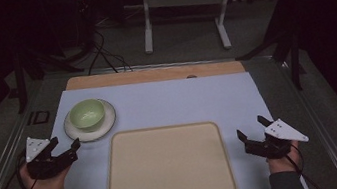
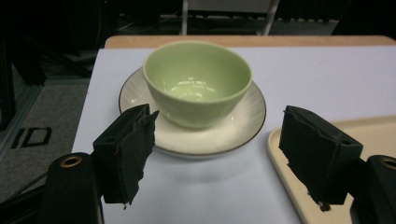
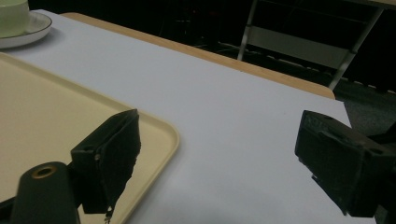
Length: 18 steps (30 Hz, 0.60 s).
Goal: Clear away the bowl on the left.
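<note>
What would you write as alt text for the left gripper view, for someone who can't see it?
A pale green bowl sits on a white saucer on a light tabletop, straight ahead of the open left gripper, whose two black jaws rise from the bottom edge. A corner of a cream tray shows at right.

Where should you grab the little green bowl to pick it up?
Probably by the near rim of the round pale-green ceramic bowl, one jaw inside, one outside, with the left hand-held gripper coming from above. Its wall is thin, open-topped and upright on the white ribbed saucer.
</note>
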Each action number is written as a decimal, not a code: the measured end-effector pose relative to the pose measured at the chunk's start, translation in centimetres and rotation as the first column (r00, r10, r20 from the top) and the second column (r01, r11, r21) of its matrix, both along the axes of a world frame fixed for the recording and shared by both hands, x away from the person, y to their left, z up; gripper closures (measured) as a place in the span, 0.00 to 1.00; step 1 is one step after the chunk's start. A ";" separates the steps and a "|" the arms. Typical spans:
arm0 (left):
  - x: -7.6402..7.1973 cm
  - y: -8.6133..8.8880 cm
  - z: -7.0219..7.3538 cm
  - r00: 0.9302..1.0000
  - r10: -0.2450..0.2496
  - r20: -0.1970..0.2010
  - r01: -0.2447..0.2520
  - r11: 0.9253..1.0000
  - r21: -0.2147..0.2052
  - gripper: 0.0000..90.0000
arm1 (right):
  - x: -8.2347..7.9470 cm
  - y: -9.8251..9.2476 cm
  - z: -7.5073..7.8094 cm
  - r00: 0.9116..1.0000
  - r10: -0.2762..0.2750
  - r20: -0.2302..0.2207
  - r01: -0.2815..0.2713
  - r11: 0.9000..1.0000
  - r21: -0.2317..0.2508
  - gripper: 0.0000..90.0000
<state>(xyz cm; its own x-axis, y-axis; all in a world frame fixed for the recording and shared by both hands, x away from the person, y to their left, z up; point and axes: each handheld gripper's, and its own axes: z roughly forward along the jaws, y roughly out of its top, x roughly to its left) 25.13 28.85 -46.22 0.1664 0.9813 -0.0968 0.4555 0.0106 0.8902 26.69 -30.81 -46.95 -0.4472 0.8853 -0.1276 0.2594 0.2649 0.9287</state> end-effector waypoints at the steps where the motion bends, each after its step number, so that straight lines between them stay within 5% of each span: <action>1: 0.1 0.1 0.2 1.000 -0.002 0.003 0.003 1.000 -0.005 0.30 | 0.0 0.0 0.0 1.000 -0.001 -0.002 0.001 1.000 -0.003 0.15; 18: 2.2 0.6 1.8 0.999 -0.005 0.040 0.007 0.998 -0.056 0.33 | -0.2 0.1 0.1 1.000 0.002 0.011 -0.002 1.000 -0.007 0.15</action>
<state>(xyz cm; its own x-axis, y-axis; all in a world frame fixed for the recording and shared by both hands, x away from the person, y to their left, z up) 27.34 29.46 -44.38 0.1771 0.9735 -0.1447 0.4195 0.0584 0.9059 26.52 -30.73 -46.87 -0.4478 0.8833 -0.1387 0.2483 0.2718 0.9297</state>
